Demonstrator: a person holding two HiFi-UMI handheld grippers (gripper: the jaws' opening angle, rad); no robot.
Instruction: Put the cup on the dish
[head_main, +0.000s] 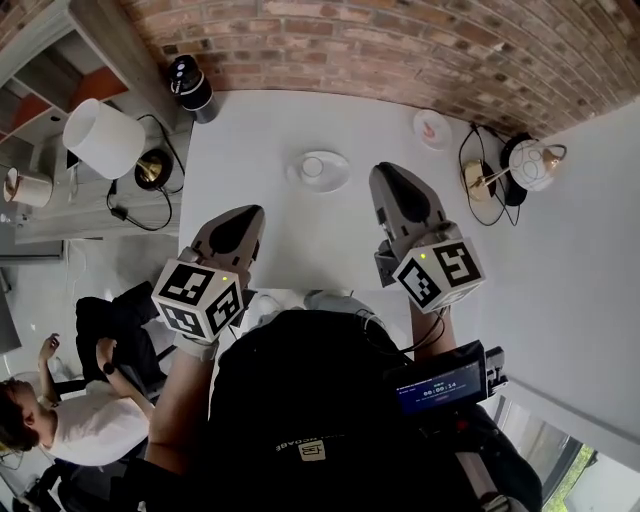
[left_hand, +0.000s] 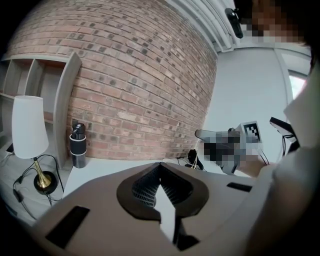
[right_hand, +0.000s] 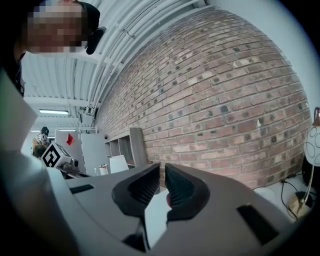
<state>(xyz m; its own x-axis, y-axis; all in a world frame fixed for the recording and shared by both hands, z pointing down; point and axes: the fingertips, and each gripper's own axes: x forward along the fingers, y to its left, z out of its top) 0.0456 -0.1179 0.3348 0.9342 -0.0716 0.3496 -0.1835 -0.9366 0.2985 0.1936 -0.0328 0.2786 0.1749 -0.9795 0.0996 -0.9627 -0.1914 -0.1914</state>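
- Worktop (head_main: 260, 150): white, set against a brick wall. The task's things sit near its middle.
- Right gripper (head_main: 390, 178): jaws clenched with nothing between them. It is held above the worktop, near the dish but apart from it, and points at the wall.
- Left gripper (head_main: 247, 218): jaws closed tip to tip and empty. It hangs at the near edge, well apart from the dish.
- Dish (head_main: 342, 180): lies flat, nothing touching its rim.
- Cup (head_main: 313, 166): stands upright on the dish, roughly centred.
- Step, as judged: placing looks complete and neither gripper holds anything.
- Next move, as judged: needs no further grasp, only keeping both grippers clear of the cup.
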